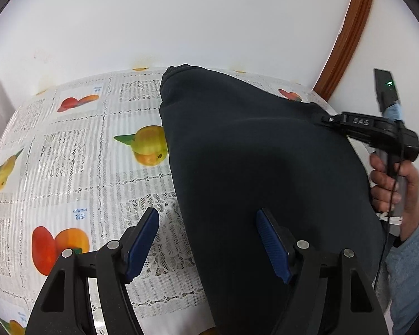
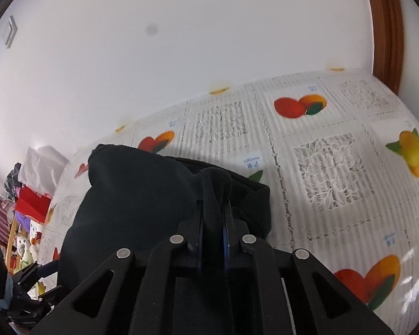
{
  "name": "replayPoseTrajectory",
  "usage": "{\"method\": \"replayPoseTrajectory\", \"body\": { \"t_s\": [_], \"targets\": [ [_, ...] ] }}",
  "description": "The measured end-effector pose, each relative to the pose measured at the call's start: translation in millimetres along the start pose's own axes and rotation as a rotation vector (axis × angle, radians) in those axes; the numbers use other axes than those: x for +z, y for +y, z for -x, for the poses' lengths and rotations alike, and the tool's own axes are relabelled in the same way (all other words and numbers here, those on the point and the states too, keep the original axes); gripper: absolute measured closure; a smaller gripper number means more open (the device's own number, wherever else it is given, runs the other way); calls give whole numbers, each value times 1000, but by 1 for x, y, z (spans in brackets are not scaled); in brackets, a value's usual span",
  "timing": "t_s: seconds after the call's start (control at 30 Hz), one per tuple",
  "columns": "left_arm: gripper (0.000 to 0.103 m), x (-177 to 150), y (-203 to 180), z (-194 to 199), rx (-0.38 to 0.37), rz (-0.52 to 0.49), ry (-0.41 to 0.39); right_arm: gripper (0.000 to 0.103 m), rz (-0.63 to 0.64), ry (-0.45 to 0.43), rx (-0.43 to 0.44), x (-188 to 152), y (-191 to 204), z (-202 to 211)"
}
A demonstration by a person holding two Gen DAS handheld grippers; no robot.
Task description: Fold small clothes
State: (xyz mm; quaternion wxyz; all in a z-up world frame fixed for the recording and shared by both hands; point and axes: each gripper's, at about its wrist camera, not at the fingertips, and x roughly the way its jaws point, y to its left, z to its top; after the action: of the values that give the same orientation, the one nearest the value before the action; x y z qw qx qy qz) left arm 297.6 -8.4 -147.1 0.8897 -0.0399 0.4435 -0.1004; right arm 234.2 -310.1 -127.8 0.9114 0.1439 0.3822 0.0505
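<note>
A dark navy garment point(image 1: 259, 167) lies on the fruit-print tablecloth point(image 1: 69, 153), its ribbed hem at the far end. My left gripper point(image 1: 206, 223) is open, its blue pads wide apart; the left pad is over the cloth beside the garment's left edge, the right pad over the garment. The right gripper point(image 1: 332, 120) shows at the garment's right edge in the left wrist view. In the right wrist view the right gripper point(image 2: 213, 209) is shut on a raised bunch of the garment point(image 2: 142, 195), lifting its edge off the table.
The table meets a white wall point(image 1: 181, 14) at the back. A brown wooden frame point(image 1: 346, 36) stands at the far right corner. Red, white and striped clutter point(image 2: 28, 195) lies beyond the table's left end in the right wrist view.
</note>
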Motion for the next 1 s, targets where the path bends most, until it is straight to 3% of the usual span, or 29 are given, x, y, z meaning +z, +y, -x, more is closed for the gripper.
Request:
{"method": "replayPoseTrajectory", "body": {
  "t_s": [0.13, 0.23, 0.37, 0.4, 0.47, 0.57, 0.73, 0.8, 0.9, 0.93, 0.97, 1.0],
  "targets": [
    [32, -1, 0, 1, 9, 3, -1, 77, 52, -10, -54, -6, 9, 25],
    [32, -2, 0, 5, 13, 4, -1, 61, 51, 16, -22, -22, 7, 41],
    [32, -10, -3, 16, 3, 3, -3, 61, 25, 65, 17, -50, -1, 39],
    [32, -13, -3, 18, -1, 4, -4, 62, 8, 68, 34, -54, -5, 36],
    [32, -18, -4, 21, 1, 5, -5, 95, -3, 66, 120, -57, -10, 32],
    [32, -25, -5, 28, 5, 16, -7, 96, -3, -40, 135, -61, -17, 46],
    [32, -33, -9, 42, 22, 5, -6, 95, -25, -17, 49, -66, -17, 51],
    [32, -38, -8, 45, 18, 2, -3, 91, -41, -25, 3, -68, -18, 63],
    [32, -47, -9, 49, 10, 9, 0, 89, -42, -31, 27, -77, -16, 80],
    [32, -50, -9, 49, 6, 13, 2, 82, -42, -34, 39, -80, -15, 83],
    [32, -53, -10, 50, 1, 16, 3, 69, -43, -38, 44, -83, -14, 84],
    [32, -55, -11, 51, -1, 16, 2, 64, -40, -33, 44, -87, -13, 80]
  ]
}}
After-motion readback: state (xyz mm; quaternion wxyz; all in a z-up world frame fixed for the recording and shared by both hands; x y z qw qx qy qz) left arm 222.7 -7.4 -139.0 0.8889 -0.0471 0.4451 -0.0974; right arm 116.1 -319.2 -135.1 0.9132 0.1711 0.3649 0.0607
